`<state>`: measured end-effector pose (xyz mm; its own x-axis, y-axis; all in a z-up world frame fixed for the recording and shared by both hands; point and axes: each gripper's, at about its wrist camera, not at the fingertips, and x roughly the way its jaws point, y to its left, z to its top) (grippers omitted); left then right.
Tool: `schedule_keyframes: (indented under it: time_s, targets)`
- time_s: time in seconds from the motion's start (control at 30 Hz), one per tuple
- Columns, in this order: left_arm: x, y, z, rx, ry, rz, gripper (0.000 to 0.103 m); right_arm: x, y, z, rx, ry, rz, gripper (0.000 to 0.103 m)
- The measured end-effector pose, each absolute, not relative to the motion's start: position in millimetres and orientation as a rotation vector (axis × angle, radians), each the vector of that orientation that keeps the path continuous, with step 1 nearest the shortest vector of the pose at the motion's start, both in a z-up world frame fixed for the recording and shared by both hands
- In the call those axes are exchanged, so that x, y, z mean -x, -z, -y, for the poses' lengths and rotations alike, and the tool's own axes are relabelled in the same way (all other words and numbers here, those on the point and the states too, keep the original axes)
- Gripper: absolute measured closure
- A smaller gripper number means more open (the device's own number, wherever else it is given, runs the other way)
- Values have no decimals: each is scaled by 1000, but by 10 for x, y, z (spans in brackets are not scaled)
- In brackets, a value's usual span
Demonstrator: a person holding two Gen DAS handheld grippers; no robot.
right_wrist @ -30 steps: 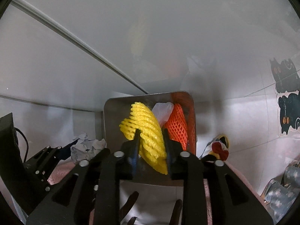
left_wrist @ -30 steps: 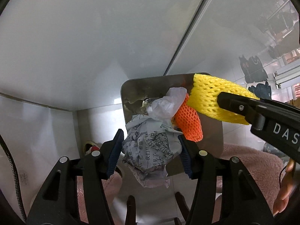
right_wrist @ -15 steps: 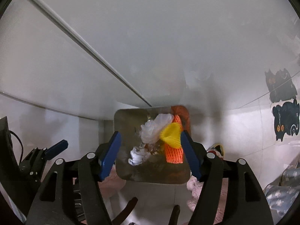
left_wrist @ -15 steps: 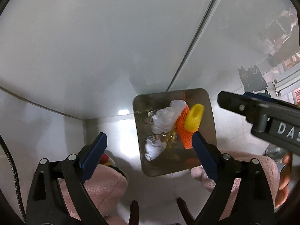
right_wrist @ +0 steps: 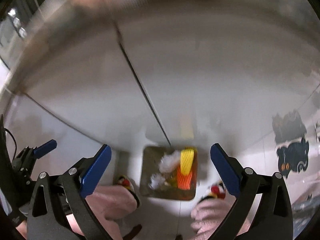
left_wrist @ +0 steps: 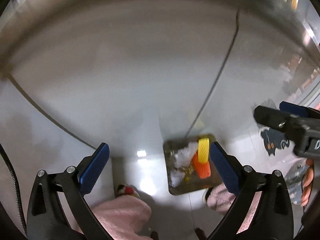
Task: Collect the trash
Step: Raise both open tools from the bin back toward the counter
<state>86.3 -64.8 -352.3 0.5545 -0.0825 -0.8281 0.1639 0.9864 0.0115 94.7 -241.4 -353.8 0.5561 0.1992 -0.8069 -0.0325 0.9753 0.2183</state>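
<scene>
Tongs (left_wrist: 160, 167) newly spread, trash (left_wrist: 197, 160) released.

Home, glossy white tile floor (left_wrist: 144, 172), metal bin (right_wrist: 148, 180), pink fluffy slippers (right_wrist: 120, 198), black cat stickers (right_wrist: 292, 158)

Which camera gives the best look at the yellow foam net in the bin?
The left wrist view: the yellow foam net lies sharper there, across the orange net in the metal bin. The right wrist view shows it too, but blurred.
</scene>
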Motion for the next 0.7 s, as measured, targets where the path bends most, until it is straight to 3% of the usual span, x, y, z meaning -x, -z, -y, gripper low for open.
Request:
schedule_keyframes:
  time_s: [0.43, 0.7]
  targets:
    - [-910, 1793, 252, -51, 38, -713, 8, -668, 1777, 2277, -85, -162, -631, 4]
    - [-826, 956, 88, -55, 28, -563, 8, -658, 1090, 2271, -83, -148, -501, 4]
